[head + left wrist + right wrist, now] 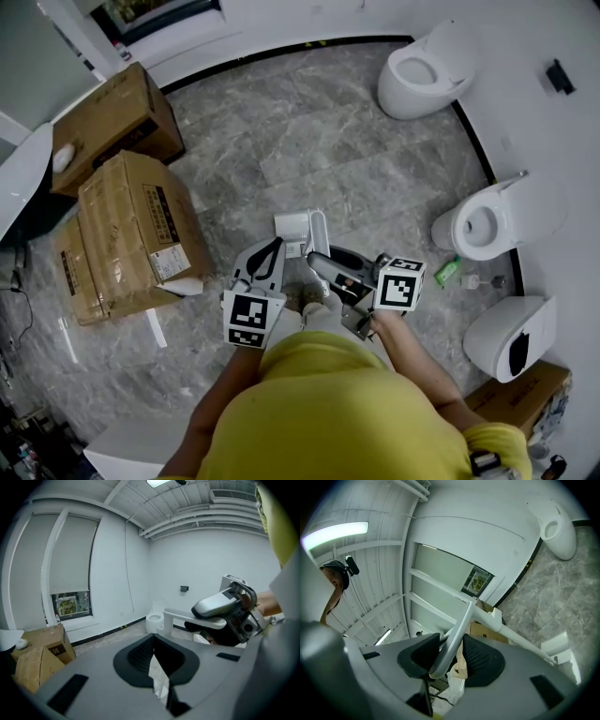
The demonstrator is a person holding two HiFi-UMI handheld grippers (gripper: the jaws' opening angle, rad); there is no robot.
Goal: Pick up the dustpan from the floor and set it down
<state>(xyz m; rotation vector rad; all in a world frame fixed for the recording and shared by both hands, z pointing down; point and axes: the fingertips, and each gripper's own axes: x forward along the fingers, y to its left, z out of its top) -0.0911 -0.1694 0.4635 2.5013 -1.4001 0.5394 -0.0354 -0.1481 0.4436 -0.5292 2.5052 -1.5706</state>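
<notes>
**Right gripper clamping the dustpan handle, just off the boxes**

Right gripper (451,643) is lying level and pinching the white grip bar (461,616) of the dustpan (292,228). Its ribbed black pads are standing part-way apart with the bar between them. Left gripper (153,644) is carrying nothing, its tips meeting in a closed V. A pale sliver is showing through the gap behind them, and I cannot identify it.

Landmark: the stack of cardboard boxes (131,234). The dustpan is sitting near the stack on grey marble floor (309,141), in front of the person in the yellow shirt (319,403). Whether the pan is touching the floor is not readable.

The left gripper is hanging between the boxes and the dustpan, just beside the handle. A white strip (155,328) is lying on the floor close against the stack. Well away from the boxes, past the dustpan, three white toilets (492,220) are lining the curved wall. A green bottle (447,272) is standing near the middle one.

The left gripper view alone is showing a blinded window (70,578) above the boxes, and the right gripper side-on. The right gripper view alone is showing the long shaft (525,644) running down from the grip to the pan.

The dustpan is looking all white, with a bent grip, a straight shaft and a ridged pan.
</notes>
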